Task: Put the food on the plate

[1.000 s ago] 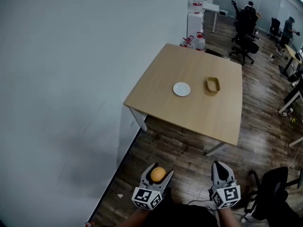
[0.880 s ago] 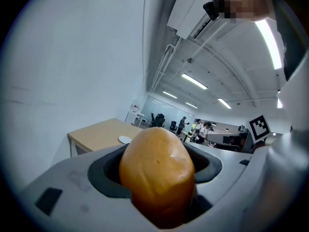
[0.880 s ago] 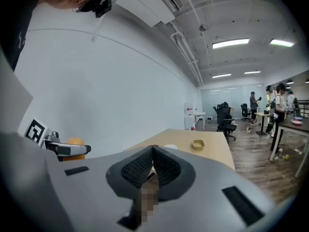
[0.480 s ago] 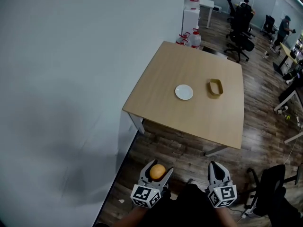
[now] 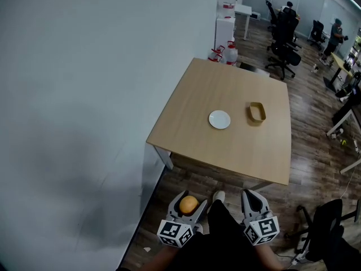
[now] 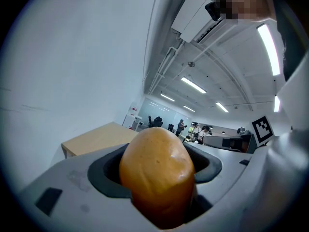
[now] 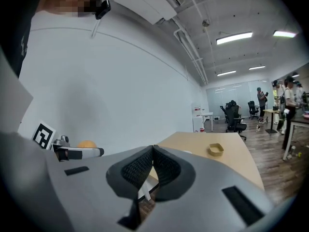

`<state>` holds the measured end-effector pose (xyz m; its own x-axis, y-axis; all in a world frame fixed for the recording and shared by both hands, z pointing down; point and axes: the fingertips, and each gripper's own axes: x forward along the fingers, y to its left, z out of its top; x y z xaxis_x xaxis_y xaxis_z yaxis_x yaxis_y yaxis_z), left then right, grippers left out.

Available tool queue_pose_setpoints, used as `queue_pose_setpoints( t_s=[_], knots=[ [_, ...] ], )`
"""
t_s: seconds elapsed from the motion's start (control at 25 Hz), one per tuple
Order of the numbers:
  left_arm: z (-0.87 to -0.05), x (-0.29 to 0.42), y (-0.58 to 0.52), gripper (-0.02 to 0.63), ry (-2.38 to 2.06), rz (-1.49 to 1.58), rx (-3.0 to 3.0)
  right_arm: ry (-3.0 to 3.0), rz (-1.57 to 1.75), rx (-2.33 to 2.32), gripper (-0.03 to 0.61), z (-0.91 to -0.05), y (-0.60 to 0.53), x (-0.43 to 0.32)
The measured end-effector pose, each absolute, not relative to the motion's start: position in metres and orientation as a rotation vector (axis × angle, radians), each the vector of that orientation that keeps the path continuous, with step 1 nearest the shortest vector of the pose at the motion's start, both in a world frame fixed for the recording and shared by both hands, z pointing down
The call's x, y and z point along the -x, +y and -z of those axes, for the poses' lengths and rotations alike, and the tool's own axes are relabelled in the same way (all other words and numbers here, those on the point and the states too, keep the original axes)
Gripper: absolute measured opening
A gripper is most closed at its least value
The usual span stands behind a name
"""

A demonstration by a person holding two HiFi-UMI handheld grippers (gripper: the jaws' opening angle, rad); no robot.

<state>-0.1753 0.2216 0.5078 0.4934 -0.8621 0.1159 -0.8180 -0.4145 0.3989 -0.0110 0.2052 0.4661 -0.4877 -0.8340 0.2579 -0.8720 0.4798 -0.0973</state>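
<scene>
Food [image 6: 157, 175], an orange rounded lump, sits clamped in my left claw [image 5: 187, 203], well apart from the plate [image 5: 219, 119] on the desk [image 5: 192, 112]; my right claw [image 5: 255, 199] is closed on nothing. I fear its smooth curve could slip out in transit. Where the left claw bites it is hidden, and I can't tell what food it is.

Matt wooden table [image 5: 194, 109], smooth glossy food [image 6: 157, 178]
</scene>
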Motion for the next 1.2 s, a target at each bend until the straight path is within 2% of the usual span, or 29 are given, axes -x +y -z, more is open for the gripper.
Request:
queue_pose_setpoints(
  t_s=[0.44, 1.2],
  knots=[
    [-0.513, 0.158, 0.115, 0.316, -1.388, 0.085, -2.396, -2.633, -0.334, -1.442, 0.058, -0.473, 0.101, 0.013],
    [-0.569, 0.089, -0.113, 0.316, -1.39, -0.097, -2.382, -2.693, -0.406, -1.313, 0.058, -0.488, -0.102, -0.023]
  ],
)
